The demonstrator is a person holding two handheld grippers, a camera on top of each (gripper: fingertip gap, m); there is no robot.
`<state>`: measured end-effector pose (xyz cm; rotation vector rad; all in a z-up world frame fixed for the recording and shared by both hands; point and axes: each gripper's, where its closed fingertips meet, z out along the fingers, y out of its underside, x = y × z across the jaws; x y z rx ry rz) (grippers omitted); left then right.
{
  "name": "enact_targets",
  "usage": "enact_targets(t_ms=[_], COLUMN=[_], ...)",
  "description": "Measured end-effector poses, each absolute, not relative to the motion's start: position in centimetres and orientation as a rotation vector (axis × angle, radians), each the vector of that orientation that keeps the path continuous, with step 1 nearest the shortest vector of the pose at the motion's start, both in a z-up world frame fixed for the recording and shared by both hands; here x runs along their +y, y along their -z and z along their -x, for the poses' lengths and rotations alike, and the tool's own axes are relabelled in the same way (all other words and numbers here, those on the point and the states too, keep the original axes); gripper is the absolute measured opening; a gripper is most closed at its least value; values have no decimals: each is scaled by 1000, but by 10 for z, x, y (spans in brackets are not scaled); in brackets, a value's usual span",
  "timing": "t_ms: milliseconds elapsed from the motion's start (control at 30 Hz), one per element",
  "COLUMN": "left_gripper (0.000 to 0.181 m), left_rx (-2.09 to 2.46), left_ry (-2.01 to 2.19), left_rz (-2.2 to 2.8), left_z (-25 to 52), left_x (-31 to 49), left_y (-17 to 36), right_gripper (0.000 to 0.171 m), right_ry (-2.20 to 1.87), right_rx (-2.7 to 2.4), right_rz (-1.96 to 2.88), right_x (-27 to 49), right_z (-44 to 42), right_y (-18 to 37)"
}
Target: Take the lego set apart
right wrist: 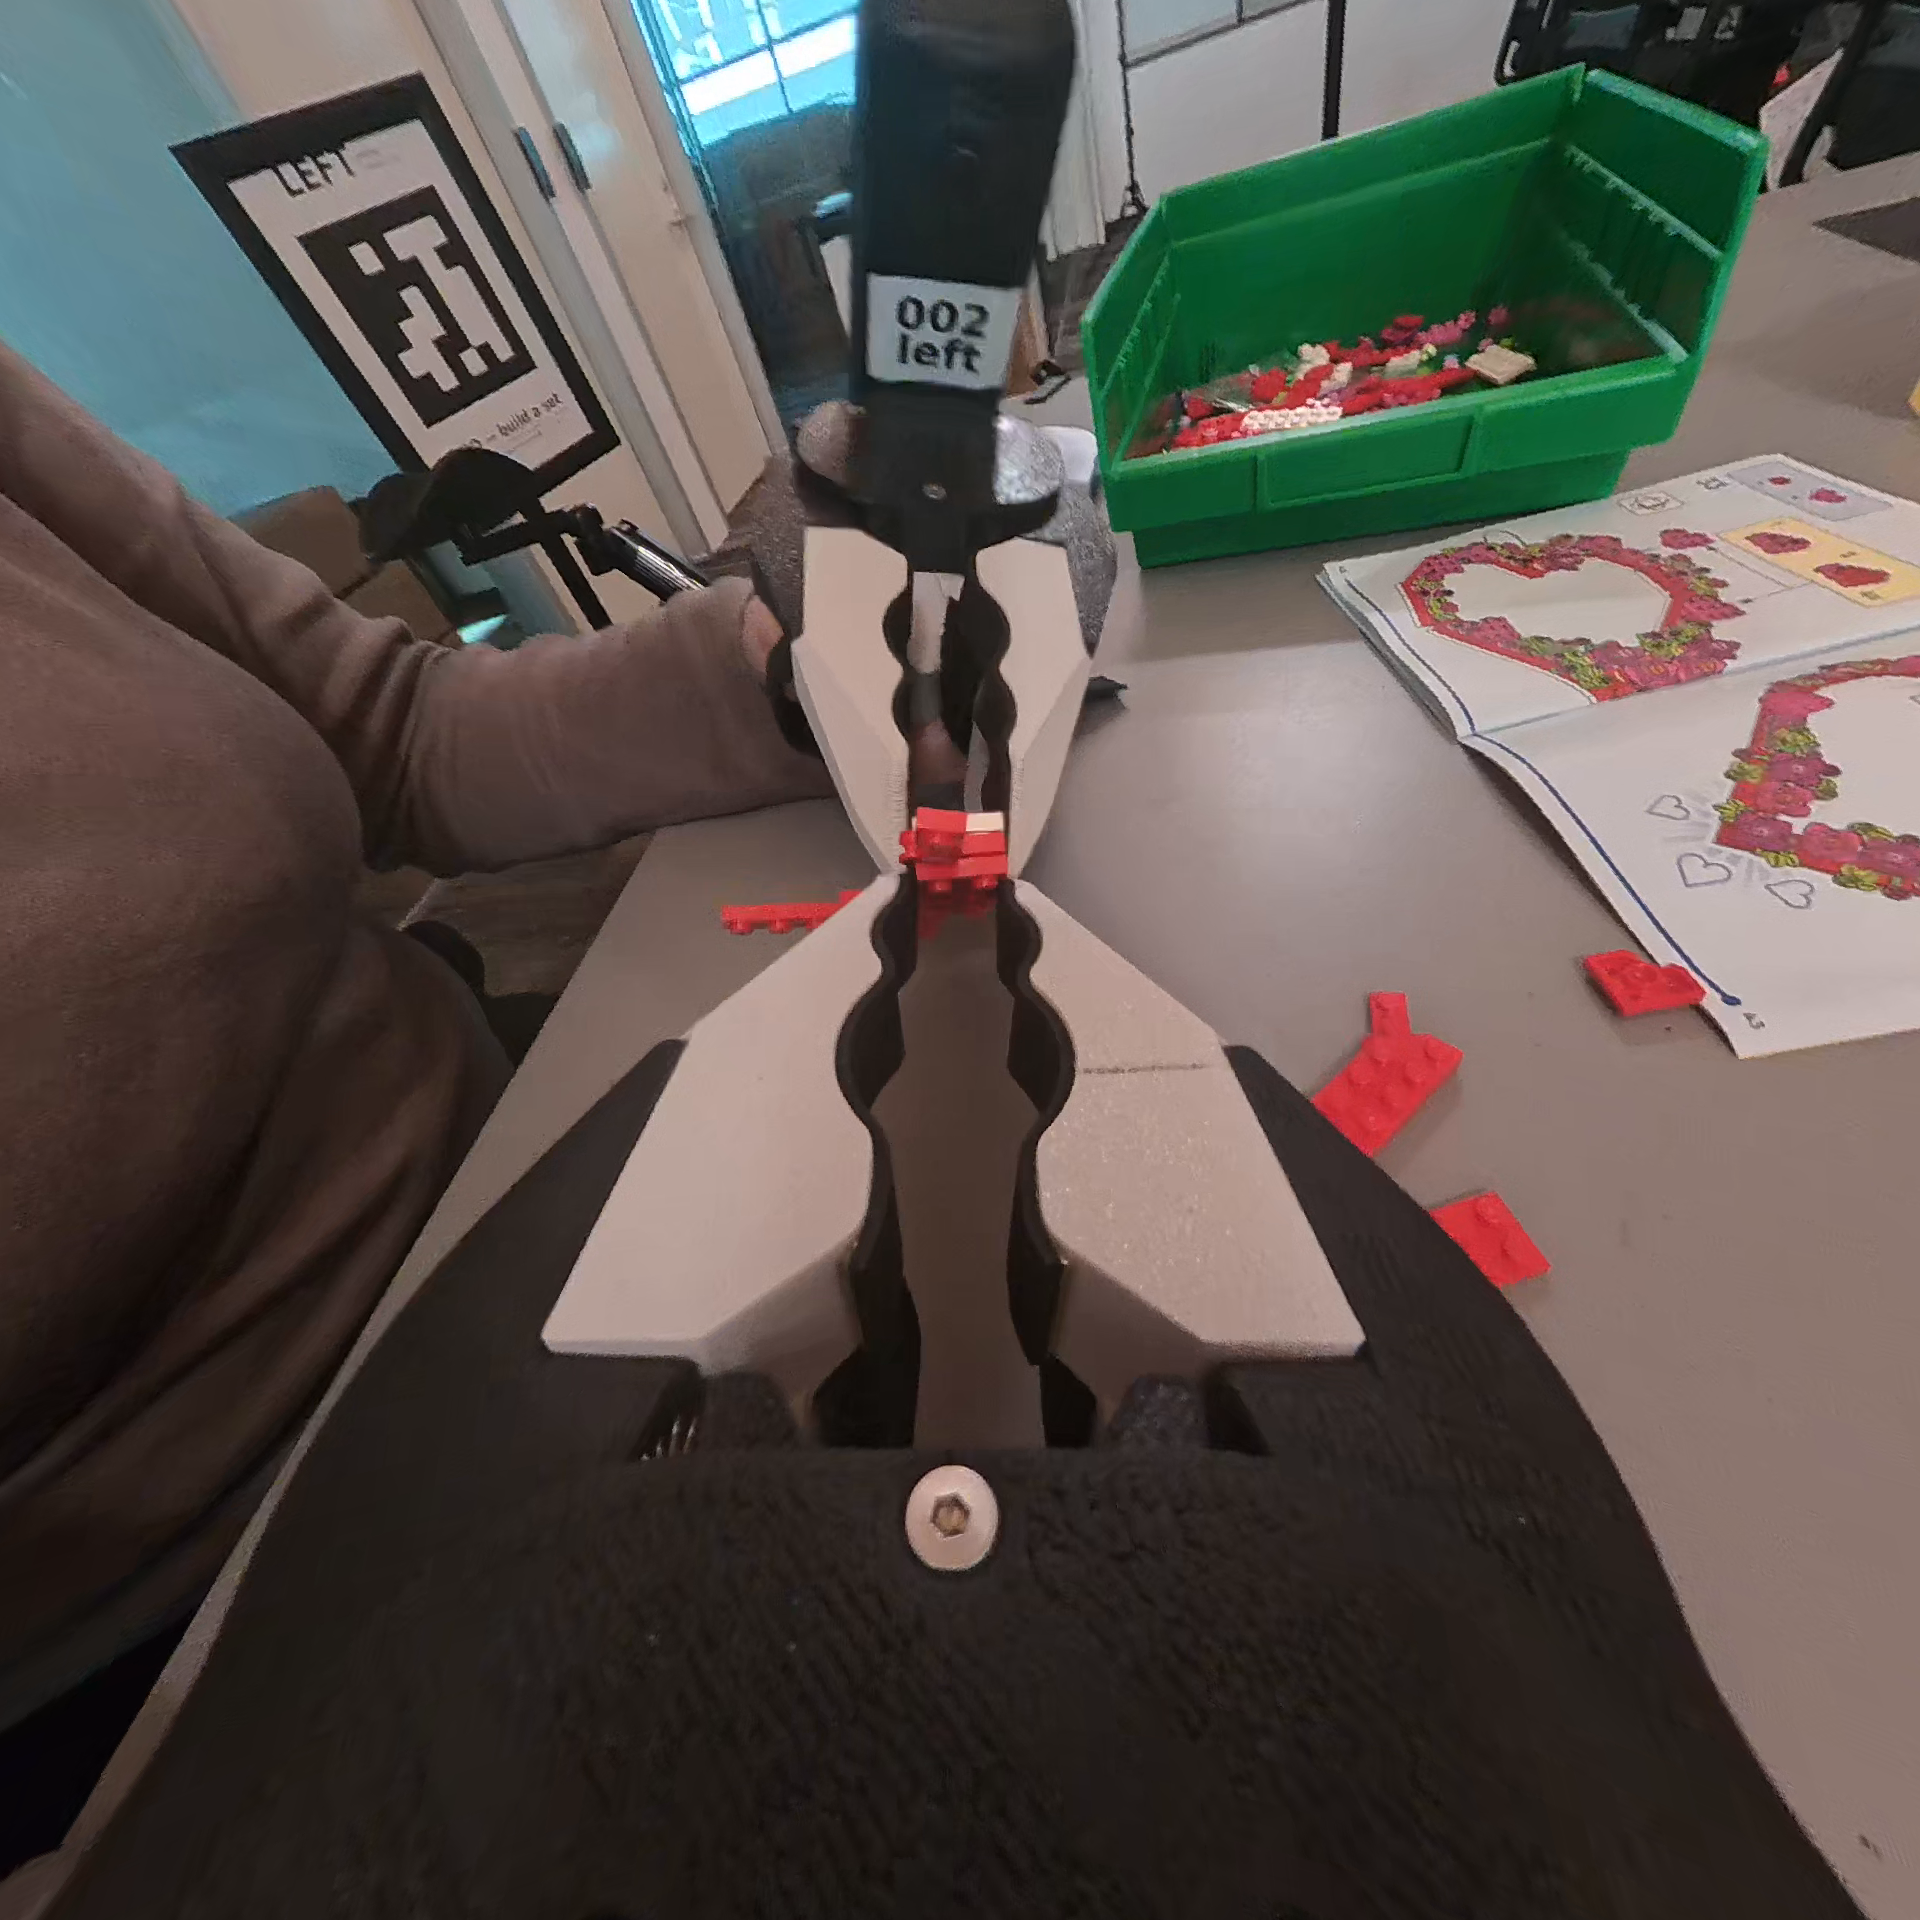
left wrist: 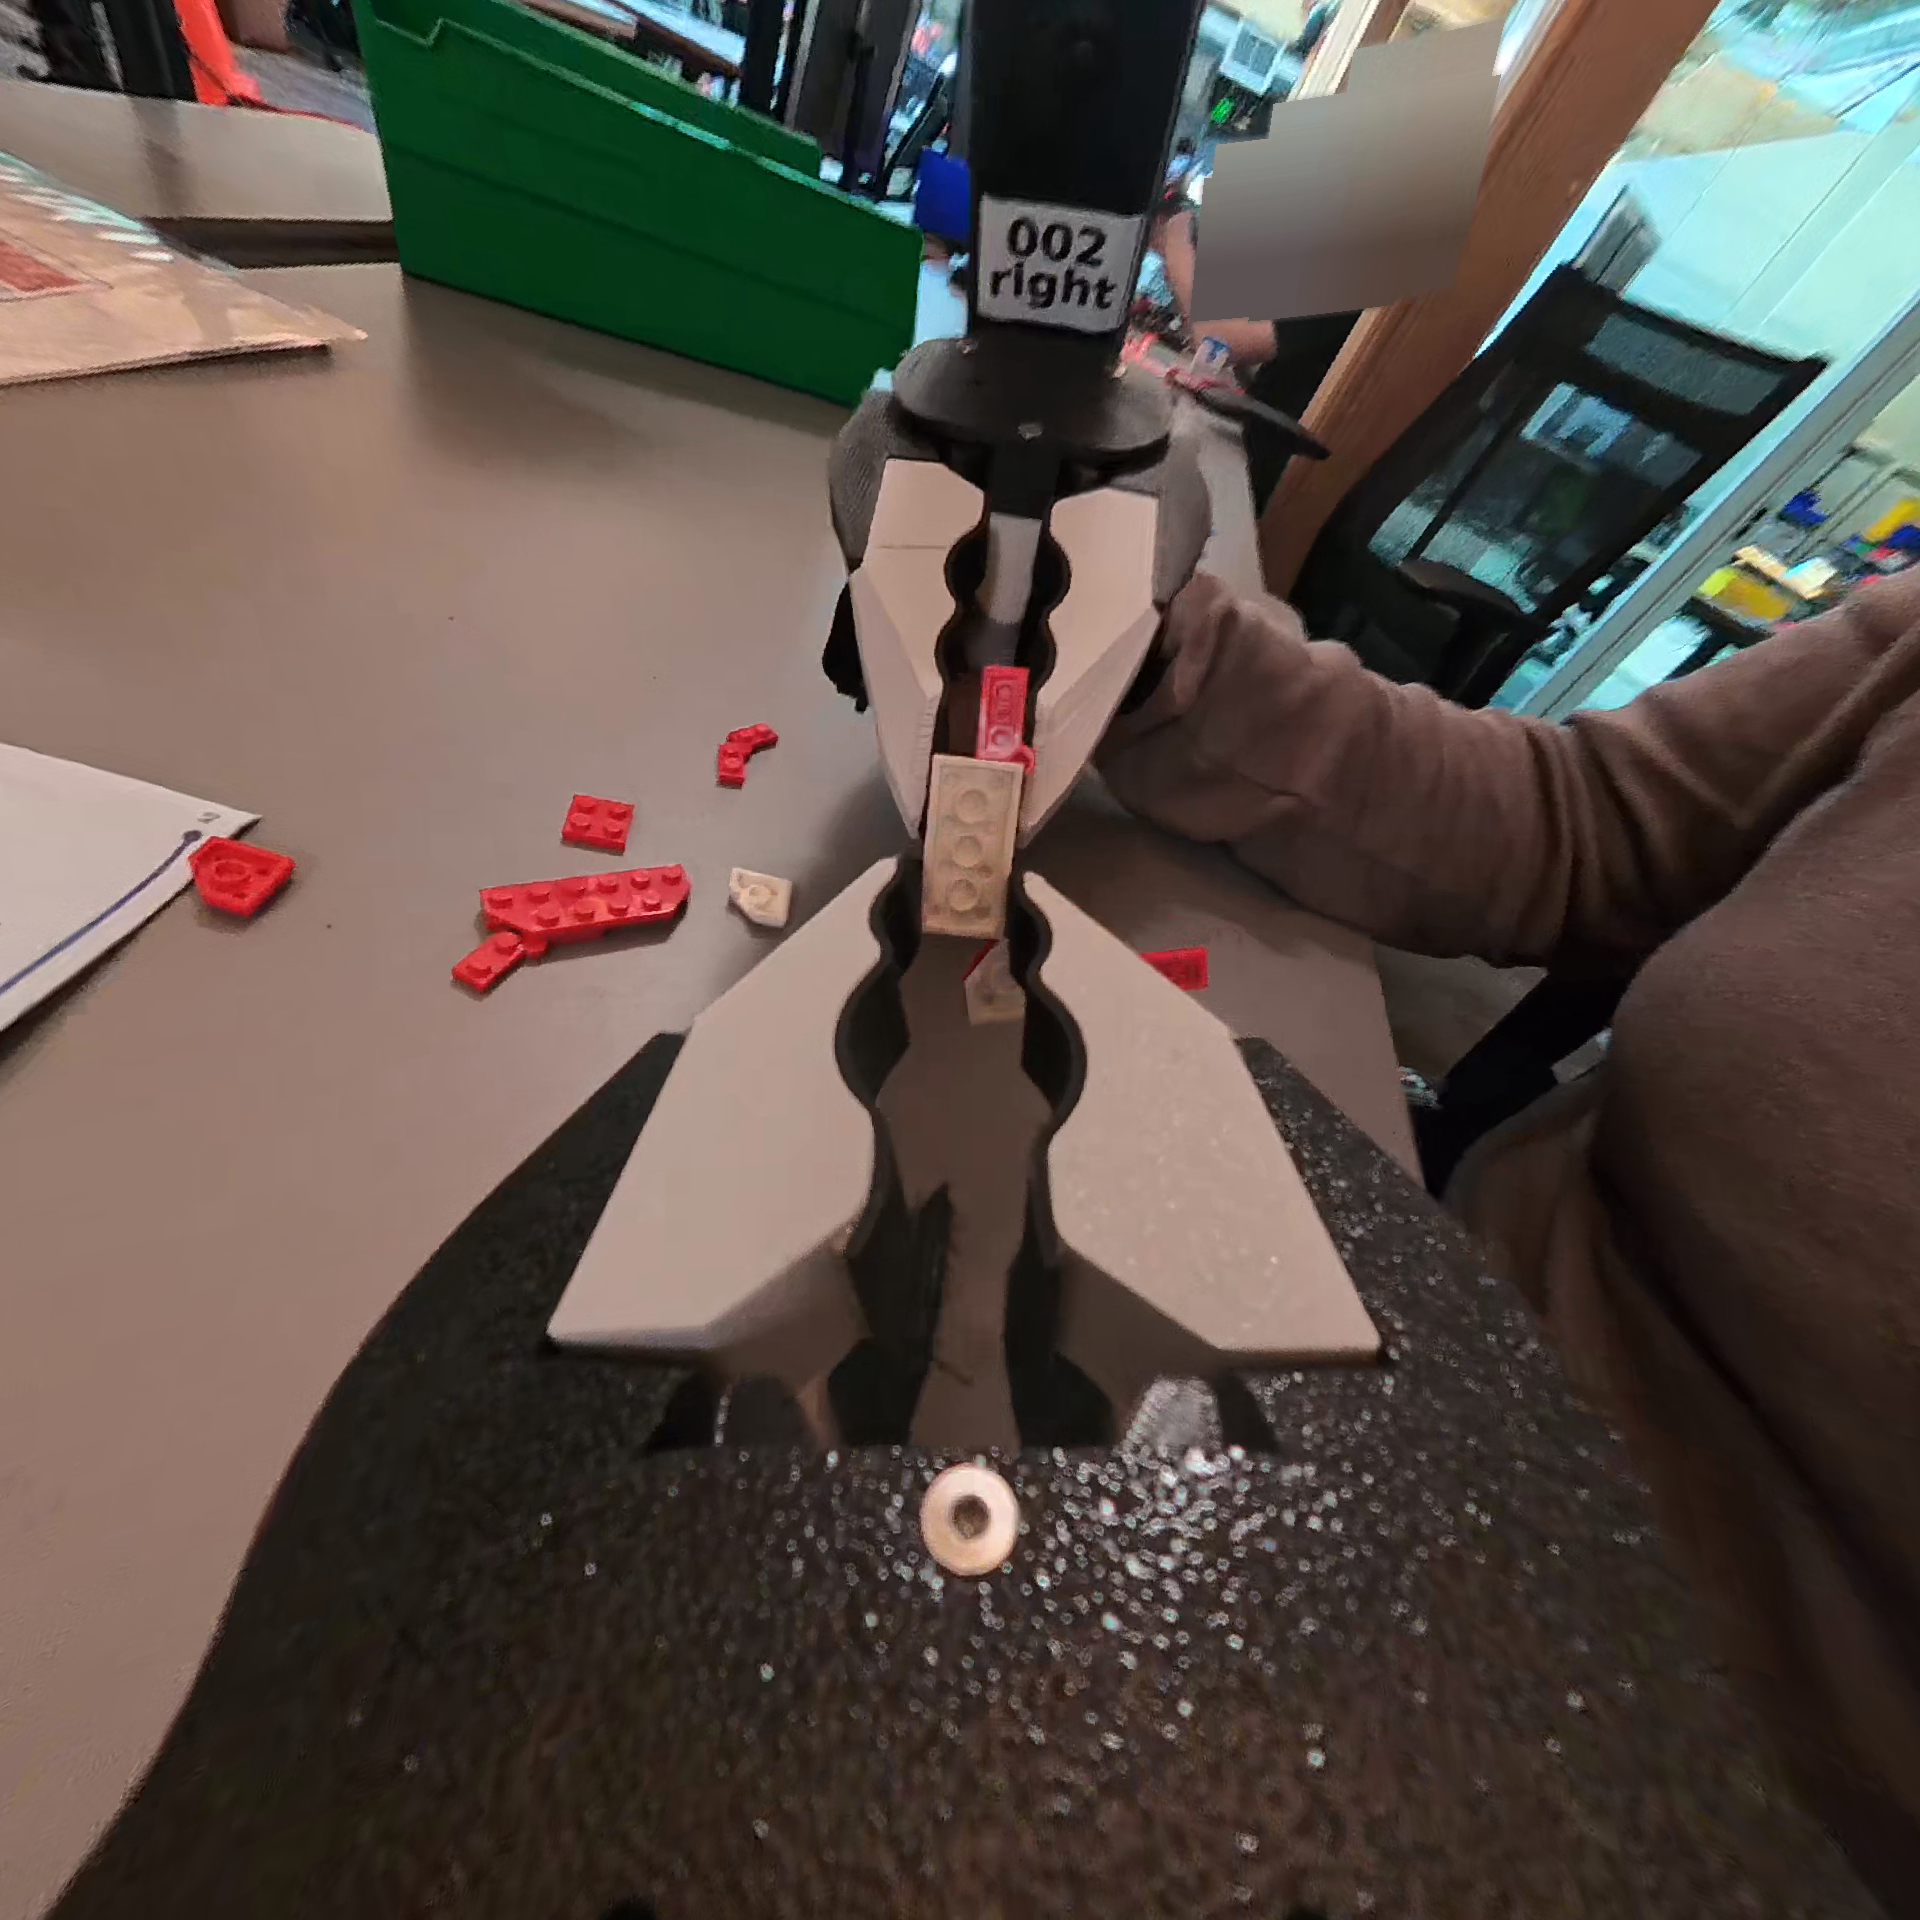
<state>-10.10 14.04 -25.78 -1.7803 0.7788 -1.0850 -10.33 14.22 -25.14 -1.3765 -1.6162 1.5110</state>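
The lego assembly [left wrist: 971, 831] — a small stack of red plates with a white plate on one face — is held in the air above the grey table [left wrist: 416, 623], near its front edge, between the two grippers, which meet tip to tip. The left gripper [left wrist: 961, 899] is clenched on the white-plate end; the right gripper [right wrist: 951, 894] is clenched on the red end of the same stack.

Loose parts lie on the table to one side: a long red plate [left wrist: 582, 906], a square red plate [left wrist: 598, 823], a curved red piece [left wrist: 744, 752], a red wedge [left wrist: 241, 875] touching the edge of an open instruction booklet [right wrist: 1662, 727], and a small white piece [left wrist: 761, 894].

Farther back stands a green bin [right wrist: 1351, 468] containing red and white bricks. A person's brown sleeve [left wrist: 1455, 790] reaches behind the right gripper.
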Motion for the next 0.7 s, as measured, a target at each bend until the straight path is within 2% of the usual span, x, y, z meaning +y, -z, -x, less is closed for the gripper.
enact_targets(t_ms=[33, 67, 133, 233, 433, 700], left_gripper=[16, 26, 32, 34, 14, 15], left_rx=[792, 791, 791, 827, 888, 844], left_ry=[1068, 1055, 1057, 1072, 1022, 1108], left_rz=[1794, 1789, 1743, 1777, 1823, 1695], left_z=[101, 102, 104, 103, 99, 101], left_x=[141, 142, 142, 141, 143, 141], left_y=[259, 257, 247, 248, 257, 237], right_gripper=[14, 14, 14, 14, 14, 21], right_ry=[-1505, -1498, -1478, -1466, -1448, -1554], right_rx=[-1617, -1615, -1625, -1640, -1657, -1585], right_rz=[1383, 1389, 1401, 1403, 1398, 1332], right_x=[143, 144, 145, 143, 141, 137], right_z=[103, 103, 103, 104, 105, 110], right_y=[252, 252, 255, 257, 258, 245])
